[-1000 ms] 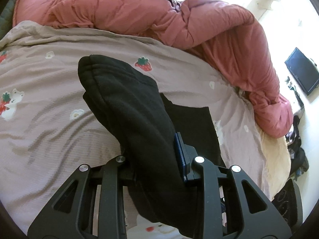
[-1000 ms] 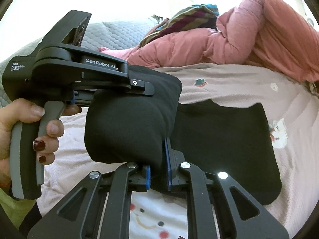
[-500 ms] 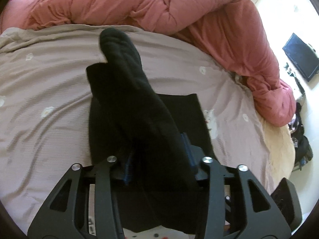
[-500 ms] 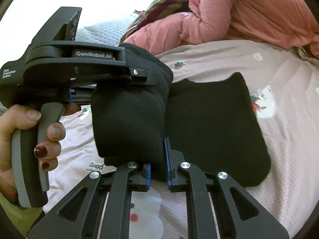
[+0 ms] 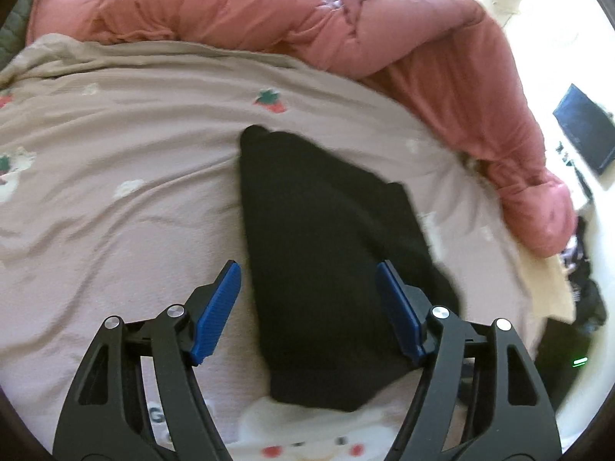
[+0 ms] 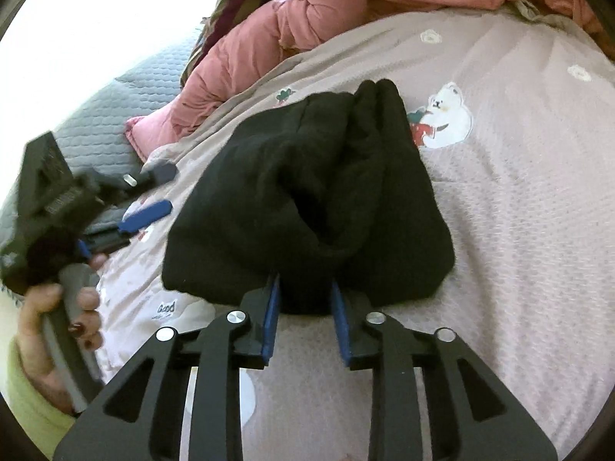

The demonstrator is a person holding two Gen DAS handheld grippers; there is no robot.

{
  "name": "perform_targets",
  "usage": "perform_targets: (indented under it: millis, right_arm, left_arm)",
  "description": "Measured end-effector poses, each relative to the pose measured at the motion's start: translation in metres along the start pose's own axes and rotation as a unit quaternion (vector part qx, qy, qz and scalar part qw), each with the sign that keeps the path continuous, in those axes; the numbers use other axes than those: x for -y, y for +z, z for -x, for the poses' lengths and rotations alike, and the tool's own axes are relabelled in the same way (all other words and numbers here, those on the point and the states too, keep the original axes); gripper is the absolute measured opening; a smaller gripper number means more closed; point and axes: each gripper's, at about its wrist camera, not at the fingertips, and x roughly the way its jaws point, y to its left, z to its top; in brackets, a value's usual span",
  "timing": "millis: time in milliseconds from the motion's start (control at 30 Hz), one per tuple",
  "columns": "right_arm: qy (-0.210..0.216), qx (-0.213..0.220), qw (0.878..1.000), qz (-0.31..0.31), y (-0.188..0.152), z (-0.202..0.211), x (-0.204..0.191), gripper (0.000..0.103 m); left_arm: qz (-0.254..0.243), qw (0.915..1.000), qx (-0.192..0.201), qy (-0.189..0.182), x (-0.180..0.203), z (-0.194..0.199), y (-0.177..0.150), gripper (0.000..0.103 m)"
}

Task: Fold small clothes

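Note:
A small black fleece garment point(image 5: 326, 253) lies folded over on the pink printed bedsheet point(image 5: 115, 153). My left gripper point(image 5: 309, 307) is open, its blue pads on either side of the garment's near end, holding nothing. In the right wrist view the same garment point(image 6: 307, 192) lies bunched in a doubled heap. My right gripper point(image 6: 305, 315) has its blue pads partly apart around the garment's near edge, and the cloth sits loosely between them. The left gripper point(image 6: 150, 192) shows open at the left of that view, held by a hand.
A pink quilt point(image 5: 346, 30) is heaped along the far side of the bed and down its right. A grey quilted pillow point(image 6: 107, 103) lies at the left. The bed's right edge drops to a floor with dark items point(image 5: 584, 299).
Both grippers carried the lifted half of the garment over and laid it down. The left gripper opened and let go. The right gripper's pads parted from their tight grip.

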Motion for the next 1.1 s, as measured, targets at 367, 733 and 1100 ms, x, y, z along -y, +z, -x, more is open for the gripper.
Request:
perform_targets:
  millis: [367, 733, 1100]
  right_arm:
    - [-0.021, 0.05, 0.998, 0.038, 0.078, 0.03, 0.001, 0.049]
    - [-0.008, -0.062, 0.998, -0.022, 0.124, -0.058, 0.039, 0.049]
    - [0.009, -0.07, 0.997, -0.016, 0.125, -0.084, 0.035, 0.041]
  left_arm:
    - [-0.019, 0.9996, -0.018, 0.009, -0.002, -0.014, -0.018, 0.064]
    - [-0.039, 0.9991, -0.016, 0.012, 0.004, -0.011, -0.021, 0.064]
    - [-0.034, 0.9993, -0.015, 0.005, 0.001, -0.011, -0.022, 0.064]
